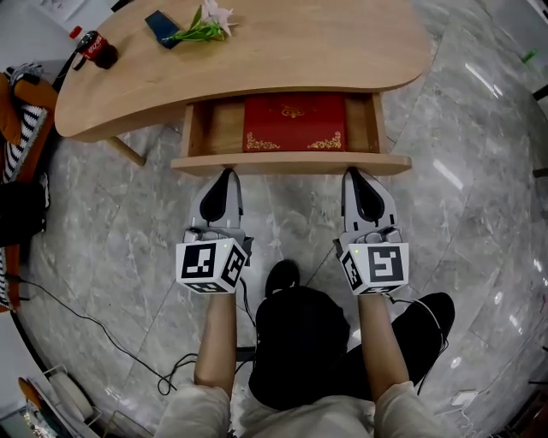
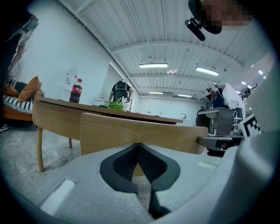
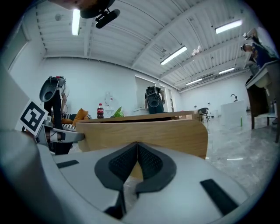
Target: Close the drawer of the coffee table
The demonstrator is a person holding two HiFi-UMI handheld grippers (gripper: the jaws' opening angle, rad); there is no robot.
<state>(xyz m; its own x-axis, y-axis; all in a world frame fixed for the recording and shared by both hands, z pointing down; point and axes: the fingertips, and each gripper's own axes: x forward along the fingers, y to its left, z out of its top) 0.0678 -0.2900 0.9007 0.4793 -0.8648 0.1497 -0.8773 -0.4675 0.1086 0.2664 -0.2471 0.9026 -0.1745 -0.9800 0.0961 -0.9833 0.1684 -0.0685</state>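
Observation:
The wooden coffee table (image 1: 282, 51) has its drawer (image 1: 291, 162) pulled out toward me, with a red book with gold ornament (image 1: 295, 122) lying inside. My left gripper (image 1: 227, 174) is shut, its tip at the left part of the drawer front (image 2: 131, 133). My right gripper (image 1: 353, 174) is shut too, its tip at the right part of the drawer front (image 3: 144, 133). Both sets of dark ribbed pads (image 2: 127, 164) (image 3: 151, 164) meet with nothing between them. Whether the tips touch the wood I cannot tell.
A cola bottle (image 1: 94, 50), a dark phone (image 1: 161, 28) and a green plant sprig (image 1: 205, 26) lie on the tabletop's far left. A sofa with an orange cushion (image 1: 17, 111) stands at left. Cables (image 1: 94, 329) run over the marble floor near my legs.

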